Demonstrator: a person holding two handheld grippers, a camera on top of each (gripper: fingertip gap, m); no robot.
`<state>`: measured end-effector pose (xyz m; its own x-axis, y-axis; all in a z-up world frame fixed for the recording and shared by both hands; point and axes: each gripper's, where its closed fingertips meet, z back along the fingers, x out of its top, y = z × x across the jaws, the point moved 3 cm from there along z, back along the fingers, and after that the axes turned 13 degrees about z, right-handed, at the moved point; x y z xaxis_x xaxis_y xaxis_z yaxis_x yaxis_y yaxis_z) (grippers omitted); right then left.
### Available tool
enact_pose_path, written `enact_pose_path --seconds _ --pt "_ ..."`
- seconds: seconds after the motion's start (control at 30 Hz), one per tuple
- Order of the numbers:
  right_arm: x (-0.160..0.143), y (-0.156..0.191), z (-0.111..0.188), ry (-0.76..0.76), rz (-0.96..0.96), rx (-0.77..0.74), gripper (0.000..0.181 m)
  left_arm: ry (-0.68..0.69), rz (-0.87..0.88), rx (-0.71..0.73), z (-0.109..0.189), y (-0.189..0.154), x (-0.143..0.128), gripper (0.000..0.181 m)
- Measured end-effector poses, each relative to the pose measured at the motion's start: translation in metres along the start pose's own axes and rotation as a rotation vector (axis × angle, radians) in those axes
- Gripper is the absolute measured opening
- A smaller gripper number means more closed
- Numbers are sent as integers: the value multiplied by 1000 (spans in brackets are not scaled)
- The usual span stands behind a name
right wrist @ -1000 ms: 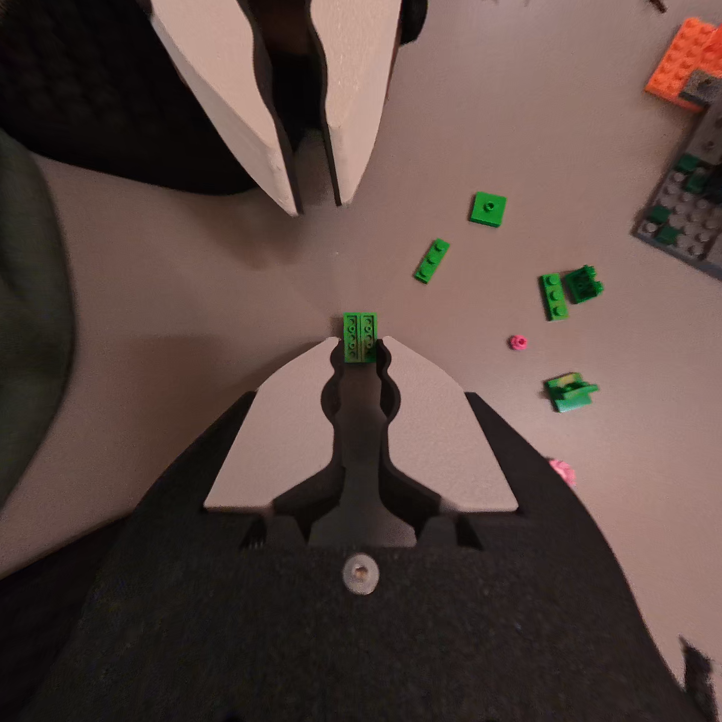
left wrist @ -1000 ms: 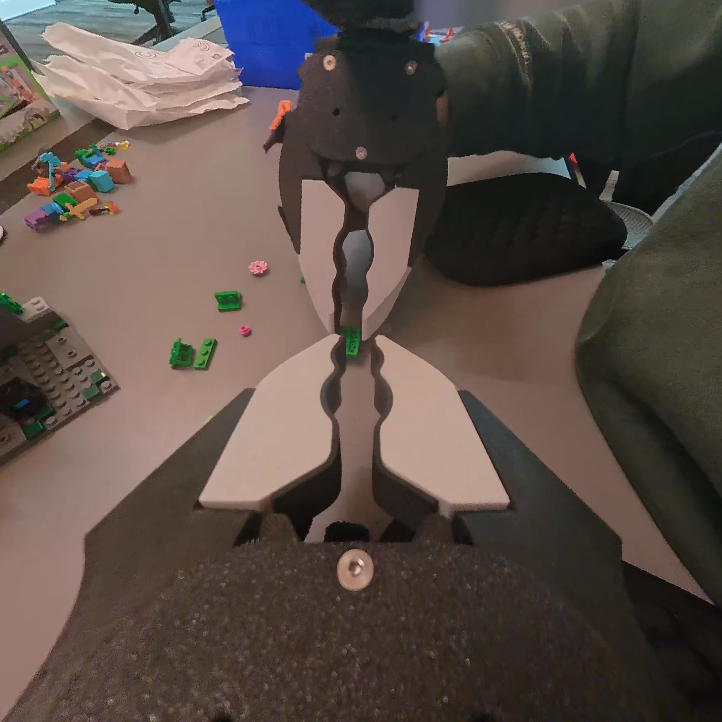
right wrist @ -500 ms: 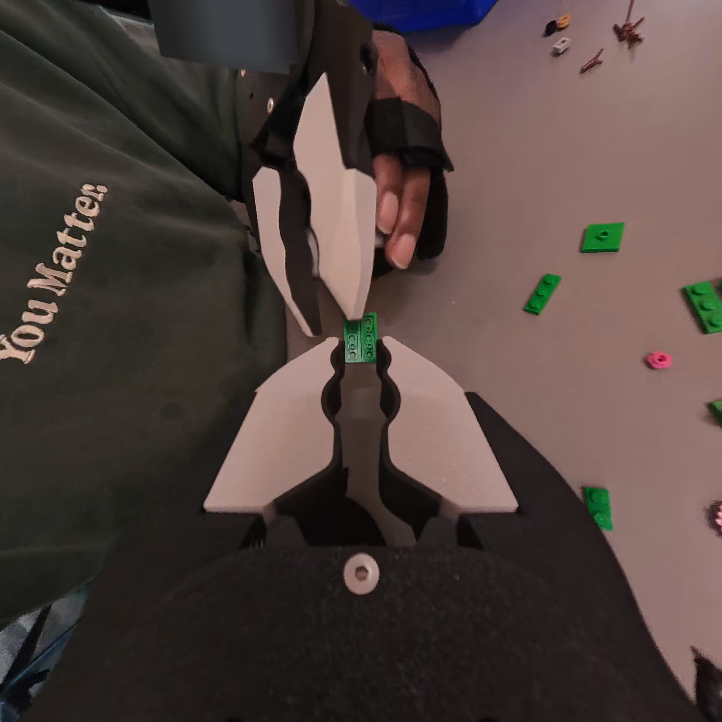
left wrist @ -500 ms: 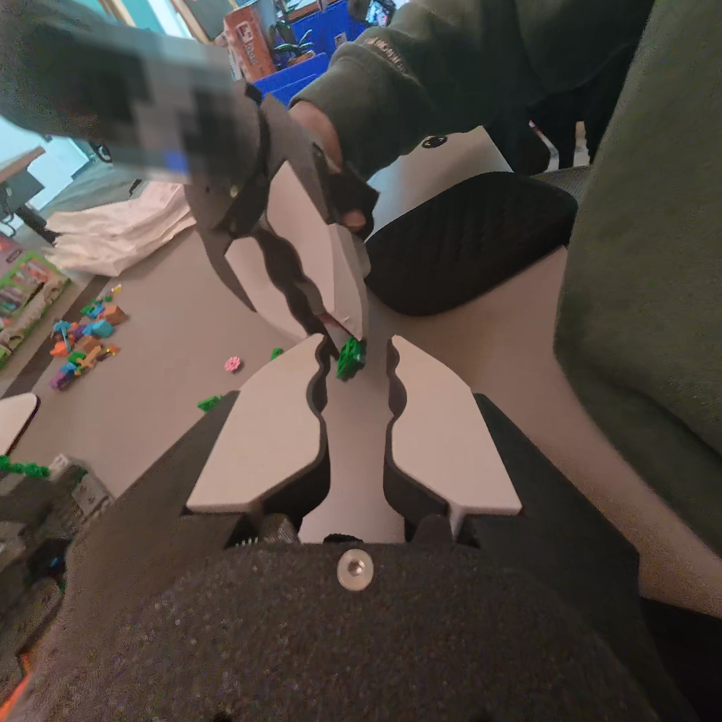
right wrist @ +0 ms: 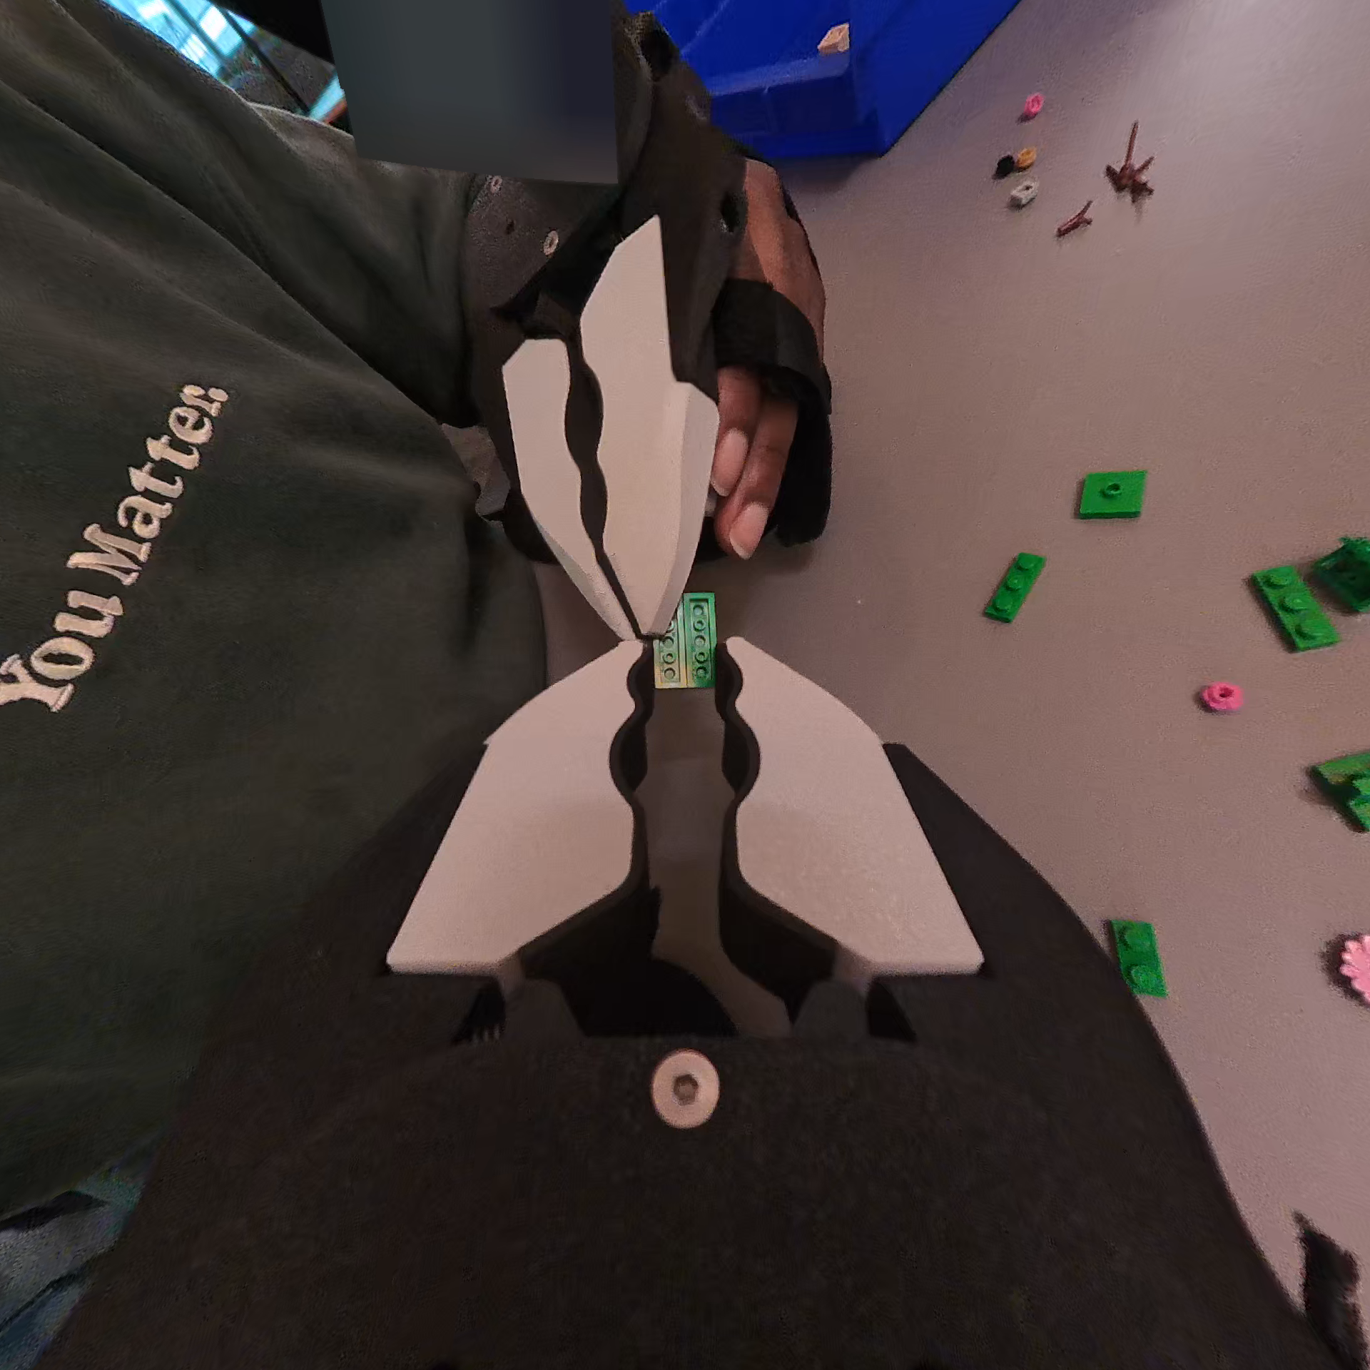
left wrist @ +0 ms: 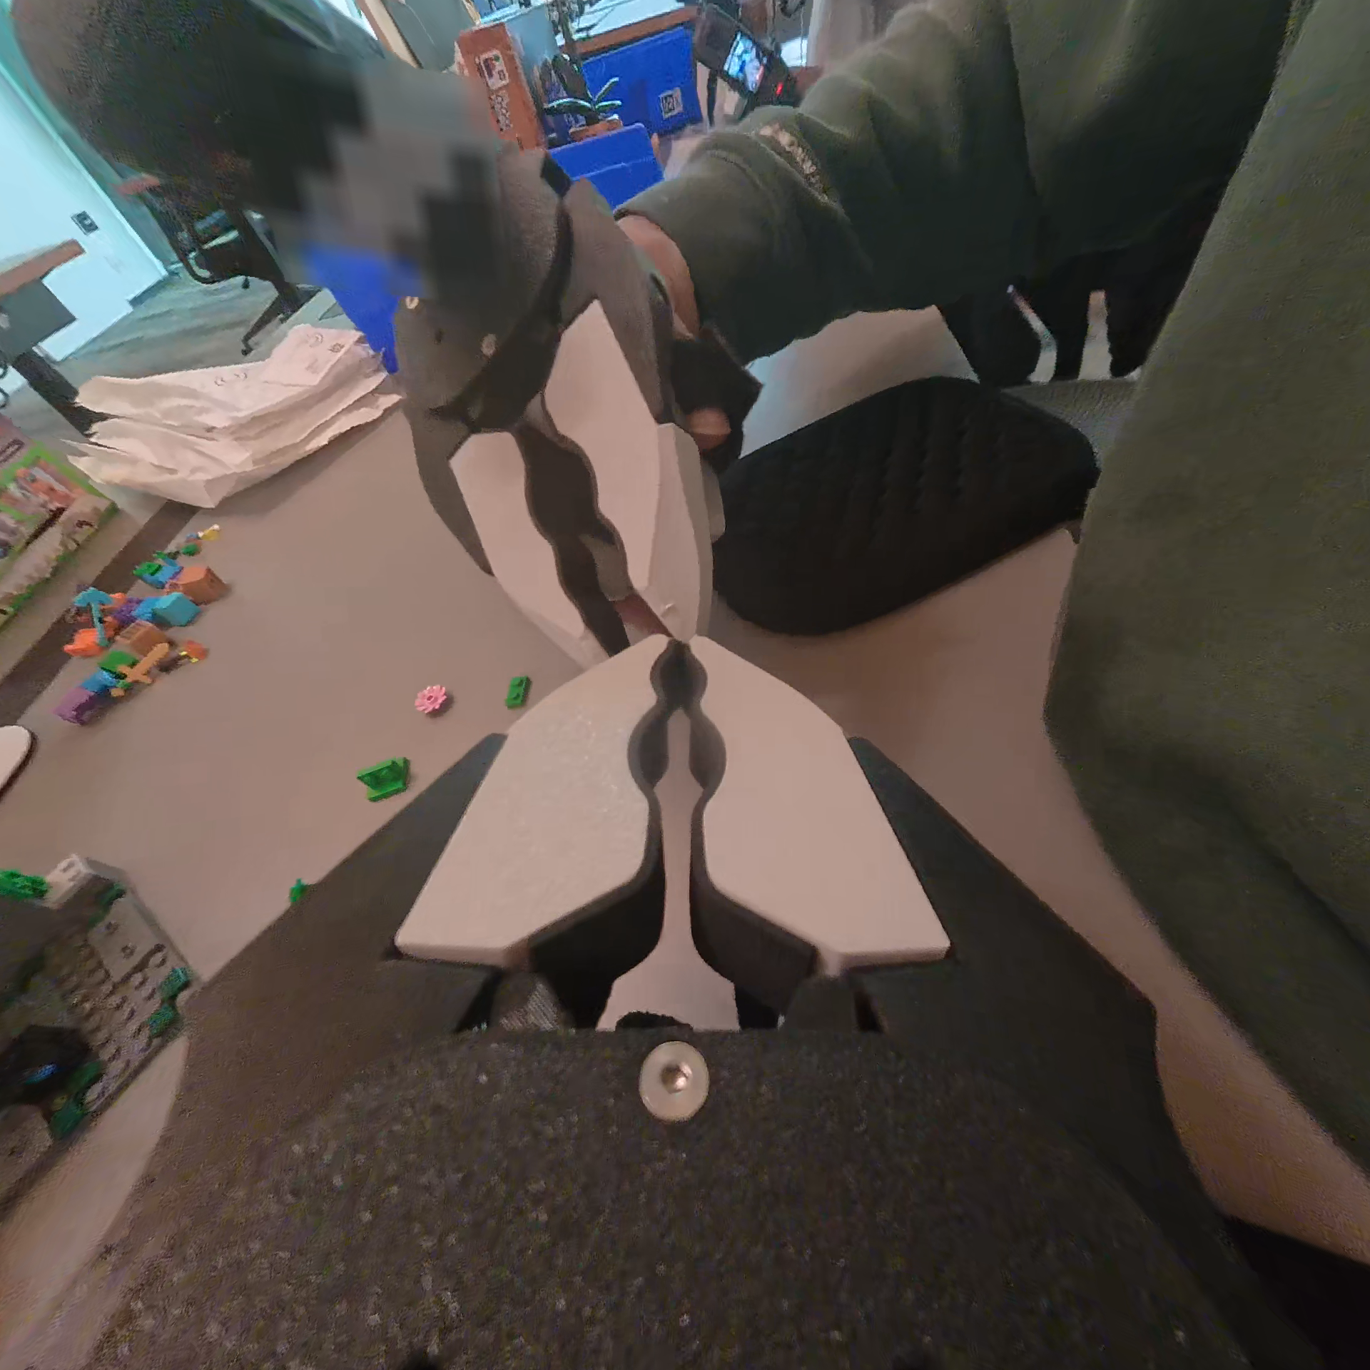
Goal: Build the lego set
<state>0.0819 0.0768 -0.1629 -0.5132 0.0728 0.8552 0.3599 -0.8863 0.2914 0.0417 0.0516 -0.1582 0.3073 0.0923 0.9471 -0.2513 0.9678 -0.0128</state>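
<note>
My right gripper point(right wrist: 686, 652) is shut on a small green plate point(right wrist: 693, 641), held studs-down between its fingertips above the grey table point(right wrist: 1038, 371). My left gripper point(left wrist: 678, 651) is shut. In the right wrist view it point(right wrist: 643, 630) comes in from above, and its closed tips touch the plate's left edge. I cannot tell whether they pinch it. In the left wrist view the right gripper point(left wrist: 641, 630) meets mine tip to tip, and the plate is hidden there.
Loose green plates point(right wrist: 1014, 586) point(right wrist: 1112, 493) point(right wrist: 1294, 608) and a pink stud point(right wrist: 1219, 697) lie to the right. The grey build point(left wrist: 111, 986), a colourful brick pile point(left wrist: 126, 630), paper bags point(left wrist: 222, 422), a blue bin point(right wrist: 815, 74) and a black cushion point(left wrist: 889, 504) surround the grippers. Less than 4 cm separates the two grippers' tips. Both grippers' tips are roughly 25 cm from the grey build point(left wrist: 111, 986).
My left gripper was open around the green plate half a second ago and has closed; its tips now meet at the plate's edge. The right gripper still holds the plate.
</note>
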Motion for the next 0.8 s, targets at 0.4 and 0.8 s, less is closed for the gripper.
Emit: enact_pose_path --seconds 0.4,0.8 --pt "10 3 18 -143 -41 -68 15 -80 236 -62 -1 8 18 0" --pt "-9 2 15 59 354 -431 27 -91 368 -80 1 17 16 0"
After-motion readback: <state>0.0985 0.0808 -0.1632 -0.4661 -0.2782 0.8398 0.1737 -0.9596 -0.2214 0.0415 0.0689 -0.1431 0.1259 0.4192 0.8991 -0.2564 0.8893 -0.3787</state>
